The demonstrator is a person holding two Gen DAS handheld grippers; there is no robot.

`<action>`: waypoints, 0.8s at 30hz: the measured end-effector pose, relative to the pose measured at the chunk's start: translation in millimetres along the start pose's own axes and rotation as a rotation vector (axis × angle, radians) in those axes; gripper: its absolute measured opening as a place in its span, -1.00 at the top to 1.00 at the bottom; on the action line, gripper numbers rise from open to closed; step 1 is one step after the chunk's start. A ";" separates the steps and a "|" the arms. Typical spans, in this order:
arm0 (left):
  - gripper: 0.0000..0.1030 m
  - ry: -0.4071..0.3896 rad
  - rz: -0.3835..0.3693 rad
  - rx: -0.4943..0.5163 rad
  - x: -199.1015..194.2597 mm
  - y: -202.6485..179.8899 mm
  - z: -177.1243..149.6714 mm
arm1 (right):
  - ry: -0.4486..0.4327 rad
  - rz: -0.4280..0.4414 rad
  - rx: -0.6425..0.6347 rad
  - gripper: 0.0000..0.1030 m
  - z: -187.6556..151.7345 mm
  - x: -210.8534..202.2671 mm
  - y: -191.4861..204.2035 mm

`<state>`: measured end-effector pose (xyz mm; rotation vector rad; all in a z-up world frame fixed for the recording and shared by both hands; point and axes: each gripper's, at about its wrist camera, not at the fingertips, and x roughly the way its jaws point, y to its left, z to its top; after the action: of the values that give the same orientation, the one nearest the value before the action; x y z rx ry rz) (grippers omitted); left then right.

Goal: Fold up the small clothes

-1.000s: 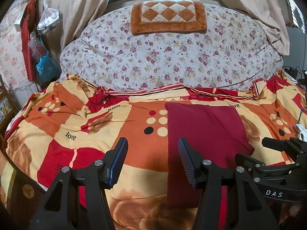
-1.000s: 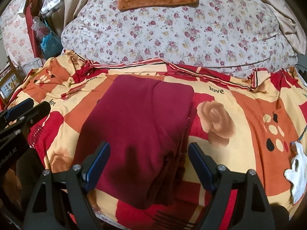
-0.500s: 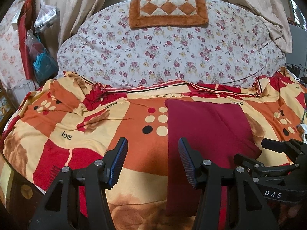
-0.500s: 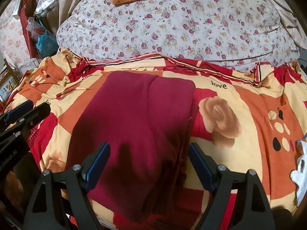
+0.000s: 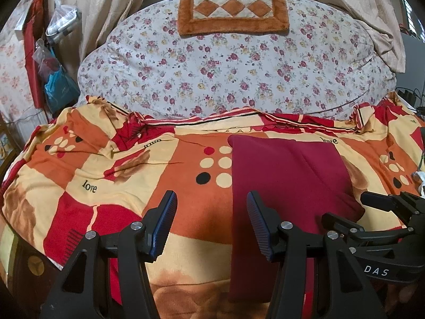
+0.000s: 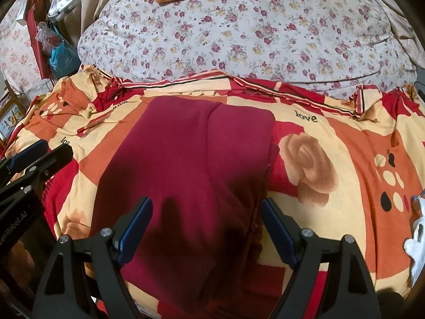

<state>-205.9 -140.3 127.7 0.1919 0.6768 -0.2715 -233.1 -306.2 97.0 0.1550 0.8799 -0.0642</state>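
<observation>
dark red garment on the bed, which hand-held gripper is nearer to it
Right. The right hand-held gripper hangs open directly over the dark red garment; the left hand-held gripper is open beside its left edge, over the blanket.

Home bedroom. Bed [image 5: 111, 186] covered with a red/orange/cream printed blanket [image 5: 186, 212], a big floral quilt [image 5: 239, 74] bunched at the far side with a brown checkered mat [image 5: 233, 8] on top, beige curtains [image 5: 106, 13] over a window behind. Plastic bags [image 5: 57, 79] and red cloth hang on the left wall, typical lived-in clutter.
</observation>
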 end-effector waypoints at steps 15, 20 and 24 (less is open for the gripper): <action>0.34 0.012 -0.005 0.005 10.9 1.3 -0.6 | 0.016 -0.001 0.000 -0.68 1.9 8.0 0.2; 0.34 0.021 -0.013 -0.009 16.4 3.1 -1.2 | 0.025 0.002 -0.006 -0.68 3.2 11.1 1.6; 0.34 0.028 -0.018 -0.021 19.9 6.9 -0.9 | 0.032 0.003 -0.009 -0.68 3.5 14.2 2.5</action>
<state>-189.5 -137.2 115.0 0.1703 0.7095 -0.2794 -221.1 -304.1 88.5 0.1488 0.9116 -0.0551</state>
